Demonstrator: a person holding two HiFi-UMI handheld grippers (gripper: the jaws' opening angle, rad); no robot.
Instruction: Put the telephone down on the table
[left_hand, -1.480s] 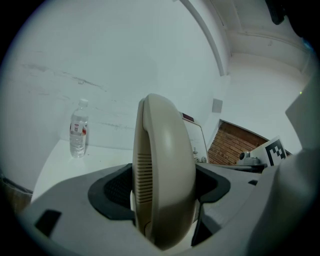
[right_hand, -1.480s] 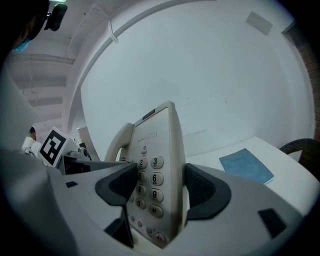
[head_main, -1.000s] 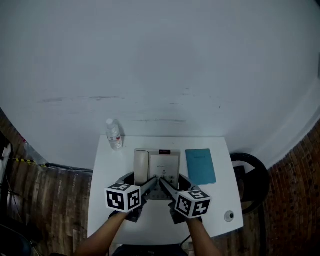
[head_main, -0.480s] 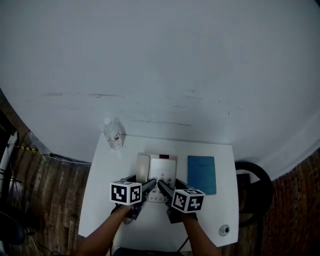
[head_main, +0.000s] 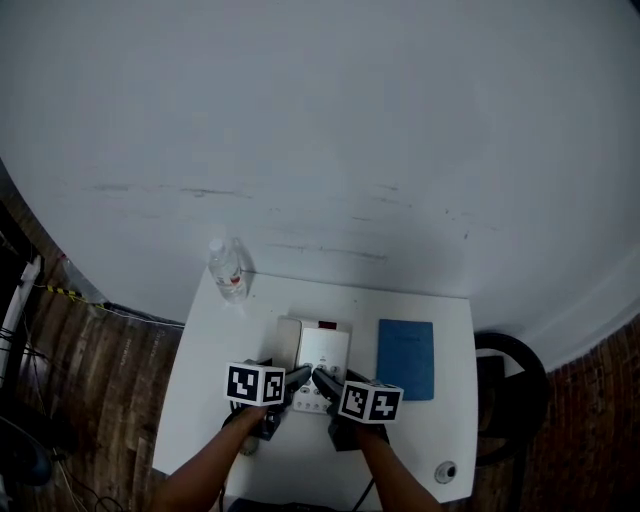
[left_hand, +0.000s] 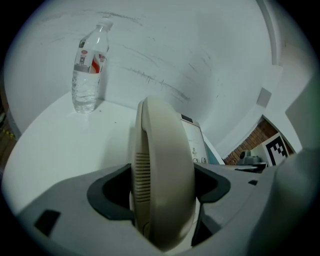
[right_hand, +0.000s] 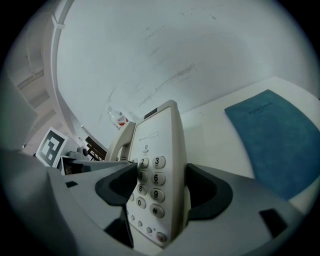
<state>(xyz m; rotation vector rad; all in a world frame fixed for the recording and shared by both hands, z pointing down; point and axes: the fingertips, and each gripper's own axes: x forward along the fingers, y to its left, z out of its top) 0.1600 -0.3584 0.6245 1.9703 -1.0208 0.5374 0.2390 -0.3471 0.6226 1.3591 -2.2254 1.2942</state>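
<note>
**Both grippers clamped on the telephone, mid-table**

The cream telephone (head_main: 316, 356) sits over the middle of the white table (head_main: 200, 400), between its centre and its near edge. Its long side runs from the near edge toward the far edge. Both grippers meet at its near end, with the marker cubes (head_main: 253, 384) side by side above the near edge.

The left gripper (head_main: 297, 378) has its jaws closed narrowly on the handset (left_hand: 162, 180), which lies along the telephone's left side. The dark pads (left_hand: 112, 192) press against both flanks of the earpiece end. The slotted grille faces the left pad.

The right gripper (head_main: 322, 380) has its jaws drawn in on the keypad (right_hand: 152, 187) half of the base, with one pad on each long edge. The number buttons show between the pads, and a red button shows at the near end. From these views I cannot tell whether the telephone's underside rests on the table or is held just above it.

A clear water bottle (head_main: 227, 270) with a red and white label stands upright at the far left corner, well apart from the telephone. A blue notebook (head_main: 405, 358) lies flat just beside the telephone, between it and the right edge. It is parallel to the telephone and does not touch it. A small round object (head_main: 446, 471) lies near the near right corner; it is too small to identify.

The far edge of the table meets a pale wall (head_main: 330, 120).
</note>
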